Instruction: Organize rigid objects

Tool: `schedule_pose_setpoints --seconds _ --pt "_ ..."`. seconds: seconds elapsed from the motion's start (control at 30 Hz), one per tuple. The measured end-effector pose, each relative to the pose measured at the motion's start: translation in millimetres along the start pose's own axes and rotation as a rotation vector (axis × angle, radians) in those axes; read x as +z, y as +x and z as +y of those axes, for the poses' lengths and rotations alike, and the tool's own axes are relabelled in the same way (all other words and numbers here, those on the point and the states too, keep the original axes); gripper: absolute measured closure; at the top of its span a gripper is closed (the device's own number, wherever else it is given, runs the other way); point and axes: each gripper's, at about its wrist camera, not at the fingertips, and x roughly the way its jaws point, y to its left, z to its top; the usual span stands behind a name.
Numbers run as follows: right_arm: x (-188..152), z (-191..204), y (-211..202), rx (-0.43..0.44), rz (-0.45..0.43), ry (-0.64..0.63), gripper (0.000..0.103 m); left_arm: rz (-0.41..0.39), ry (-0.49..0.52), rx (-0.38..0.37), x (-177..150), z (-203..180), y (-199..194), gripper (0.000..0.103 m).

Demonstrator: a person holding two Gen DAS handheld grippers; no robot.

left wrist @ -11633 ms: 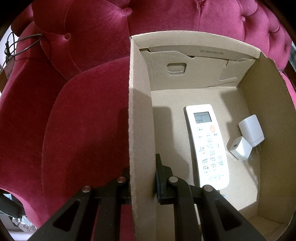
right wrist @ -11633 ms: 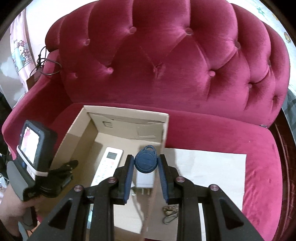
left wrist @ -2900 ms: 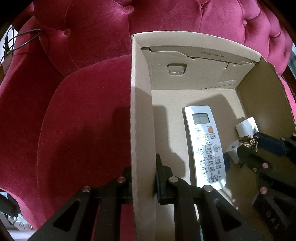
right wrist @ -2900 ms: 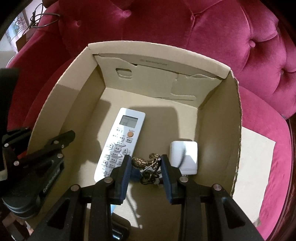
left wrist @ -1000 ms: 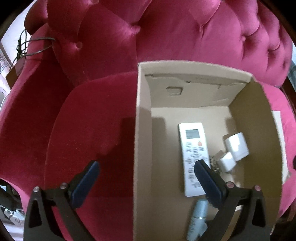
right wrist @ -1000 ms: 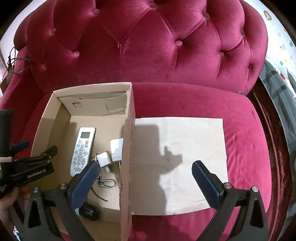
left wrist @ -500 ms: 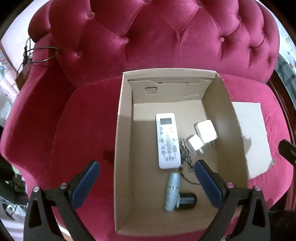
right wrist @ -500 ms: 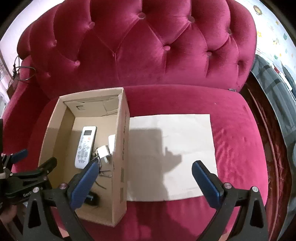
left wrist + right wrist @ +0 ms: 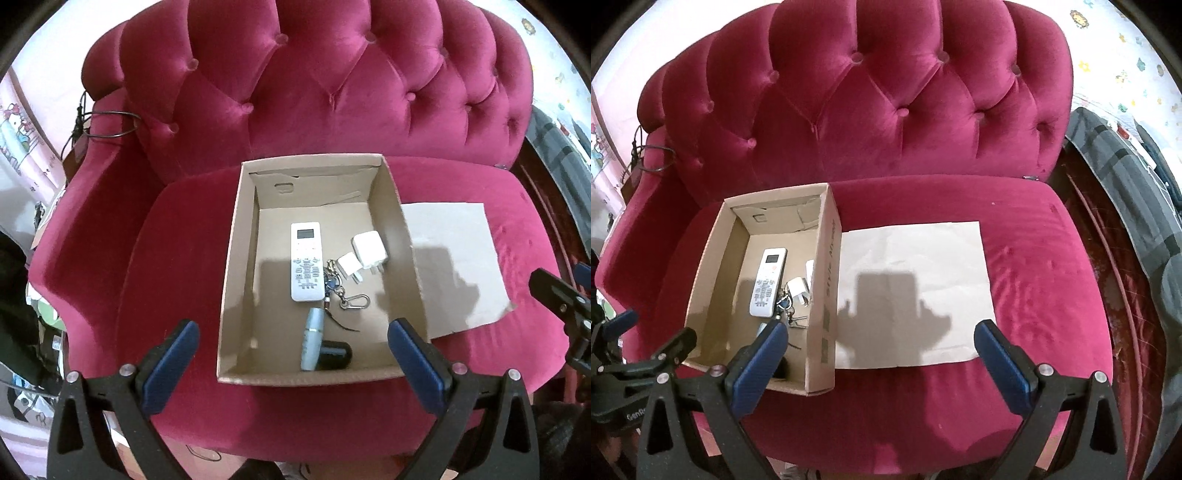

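Open brown cardboard box [image 9: 236, 258] on crimson tufted velvet sofa [image 9: 332, 92], inside it white remote control [image 9: 306, 260], two white plug adapters [image 9: 364, 251], metal keychain [image 9: 341, 291], left gripper [image 9: 291, 354] jaws spread wide

Black grippers [image 9: 293, 350] with blue pads [image 9: 168, 367] (silver screws, perhaps rivets).

A cardboard box [image 9: 229, 280] sat on the sofa seat [image 9: 177, 258], with a flat sheet [image 9: 450, 254] lying just to its right. Inside the box, a remote [image 9: 306, 260] lay left of two chargers [image 9: 364, 251], a keyring [image 9: 338, 286] between them. Nearer the front wall lay a small bottle [image 9: 312, 339] beside a dark capsule [image 9: 334, 355].
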Motion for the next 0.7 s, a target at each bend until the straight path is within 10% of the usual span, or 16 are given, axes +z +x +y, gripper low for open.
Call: schedule_pose_setpoints --seconds 0.7 --pt "-28.6 -14.7 -28.6 -0.006 -0.054 -0.013 0.000 -0.035 0.025 0.002 -26.4 -20.4 -30.3 0.000"
